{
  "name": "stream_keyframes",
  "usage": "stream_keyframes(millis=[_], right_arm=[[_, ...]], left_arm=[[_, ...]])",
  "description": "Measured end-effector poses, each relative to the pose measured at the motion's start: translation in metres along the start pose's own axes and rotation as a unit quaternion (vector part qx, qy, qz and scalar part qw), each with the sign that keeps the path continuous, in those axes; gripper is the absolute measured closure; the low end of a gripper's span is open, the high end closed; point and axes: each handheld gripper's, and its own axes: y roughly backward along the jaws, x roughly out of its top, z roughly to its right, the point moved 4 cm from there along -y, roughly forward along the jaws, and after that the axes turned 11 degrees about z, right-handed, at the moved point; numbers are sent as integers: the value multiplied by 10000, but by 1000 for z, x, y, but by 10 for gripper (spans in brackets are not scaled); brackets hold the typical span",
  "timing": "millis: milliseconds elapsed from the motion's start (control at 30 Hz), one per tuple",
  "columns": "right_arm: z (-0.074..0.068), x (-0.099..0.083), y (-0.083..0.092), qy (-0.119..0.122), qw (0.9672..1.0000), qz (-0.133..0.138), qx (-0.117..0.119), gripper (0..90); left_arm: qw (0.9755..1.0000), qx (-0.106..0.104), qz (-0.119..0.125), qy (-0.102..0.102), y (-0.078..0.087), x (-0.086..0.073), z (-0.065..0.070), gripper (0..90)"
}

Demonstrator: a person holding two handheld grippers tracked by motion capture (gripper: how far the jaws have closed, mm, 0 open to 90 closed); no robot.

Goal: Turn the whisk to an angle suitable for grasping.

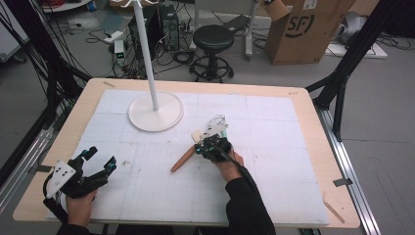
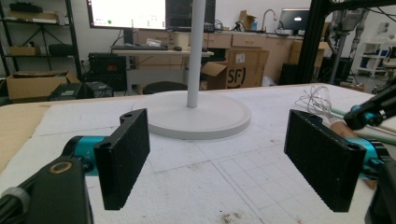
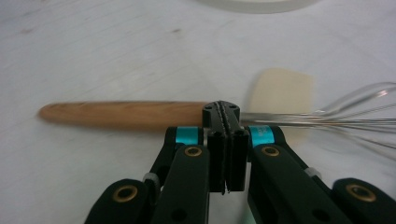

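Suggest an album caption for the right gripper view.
Closed black tool poised at a wooden-handled wire whisk beside a cream spatula blade.

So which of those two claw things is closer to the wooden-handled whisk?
Right. The right gripper sits at the whisk, its fingers closed beside the handle; the left gripper, fingers open, sits apart near the table's left edge.
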Motion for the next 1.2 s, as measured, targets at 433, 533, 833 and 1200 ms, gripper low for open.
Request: stream_keyframes(millis=[433,533,833,1200], right_arm=[[21,6,14,-123,9964,370,-747,896],[21,5,9,-56,9970,344,-696,895],[12,4,-6,43,9989,173,-430,896],[-33,11,-15,64,9997,228,-42,896]], left_arm=[[10000,-1,1,0,0,0,0,230],[10000,-2,2,0,0,0,0,230],[10000,-8,17,9,0,0,0,229],[10000,-13,16,4,0,0,0,230]])
